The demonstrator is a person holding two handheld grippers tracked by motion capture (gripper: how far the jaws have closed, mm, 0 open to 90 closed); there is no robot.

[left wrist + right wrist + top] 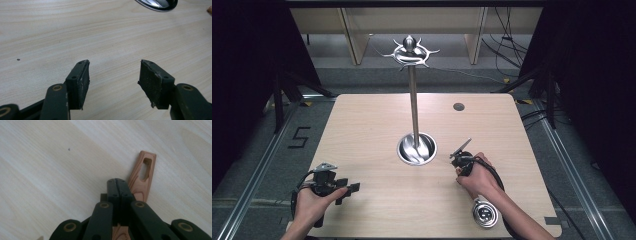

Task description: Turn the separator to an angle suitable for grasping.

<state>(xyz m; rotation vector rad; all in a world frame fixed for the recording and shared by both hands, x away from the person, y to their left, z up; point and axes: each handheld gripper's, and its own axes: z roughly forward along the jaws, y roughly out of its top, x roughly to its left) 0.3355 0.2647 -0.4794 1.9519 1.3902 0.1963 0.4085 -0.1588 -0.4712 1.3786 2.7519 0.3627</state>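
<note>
My right jaws (117, 181) are pressed tight on a wooden handle (142, 173), the flat kind with a slot cut through its end. I grip it partway along, so the slotted end pokes out past my jaw tips and stays free; that slot looks made for hanging, which is surely why I leave it clear. In the high view my right gripper (460, 161) sits low over the tabletop (362, 125), just right of the round steel base (416, 149) of the hanging stand, whose pole (413, 100) rises to a ring of hooks (410, 51). From there the handle can be lifted toward a hook, I judge, though the utensil's working end I can't make out under my hand.

My left jaws (113, 75) stand wide apart with nothing between them, only bare wood below (resting, out of the way). My left gripper (328, 181) waits near the front left corner, well apart from the stand. A shiny round metal piece (485, 213) lies by my right forearm, untouched; what it is I can't tell.
</note>
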